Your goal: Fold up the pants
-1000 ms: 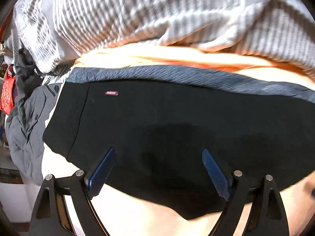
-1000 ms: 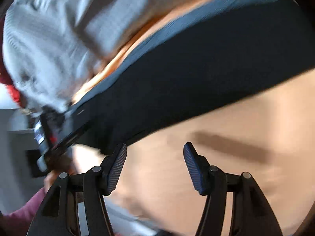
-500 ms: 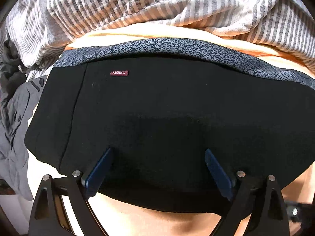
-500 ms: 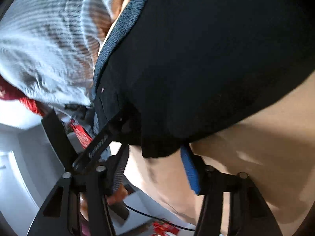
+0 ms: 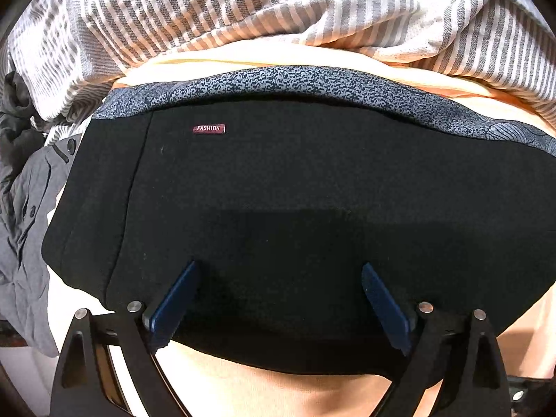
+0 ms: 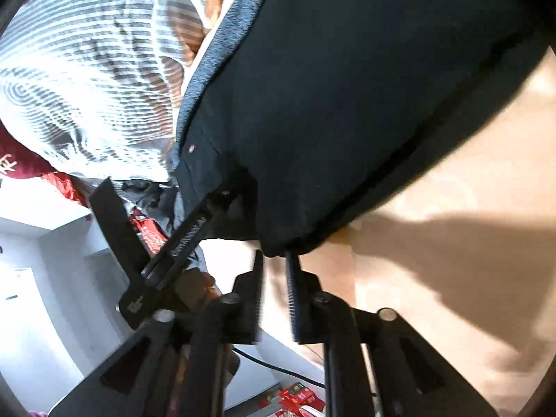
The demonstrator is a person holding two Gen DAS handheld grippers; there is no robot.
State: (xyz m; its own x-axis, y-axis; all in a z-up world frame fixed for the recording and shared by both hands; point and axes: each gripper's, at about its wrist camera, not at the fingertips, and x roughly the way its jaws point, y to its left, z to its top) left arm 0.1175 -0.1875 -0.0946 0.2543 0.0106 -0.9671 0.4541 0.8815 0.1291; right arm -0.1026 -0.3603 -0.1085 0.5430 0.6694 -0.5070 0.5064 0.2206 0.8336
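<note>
Black pants [image 5: 295,180] with a speckled grey waistband [image 5: 312,80] and a small FASHION tag [image 5: 209,128] lie flat on a peach sheet [image 5: 271,392]. My left gripper [image 5: 279,271] points steeply down over their near edge. It is open wide, a blue pad [image 5: 173,299] on each side, with cloth under the span. In the right wrist view a corner of the pants [image 6: 347,104] reaches the tips of my right gripper [image 6: 274,257]. Its jaws are closing on that corner, and a narrow gap between the pads still shows sheet.
A grey-and-white striped blanket [image 5: 278,10] is bunched behind the waistband. A grey garment [image 5: 24,208] hangs at the left edge of the bed. The right wrist view shows a hand [image 6: 198,285] on the other tool, white furniture [image 6: 38,278] and red packets [image 6: 295,396] below.
My left gripper came closer over the pants, then held still. My right gripper swung from the bare sheet to the pants' corner, and its jaws narrowed from wide to nearly together.
</note>
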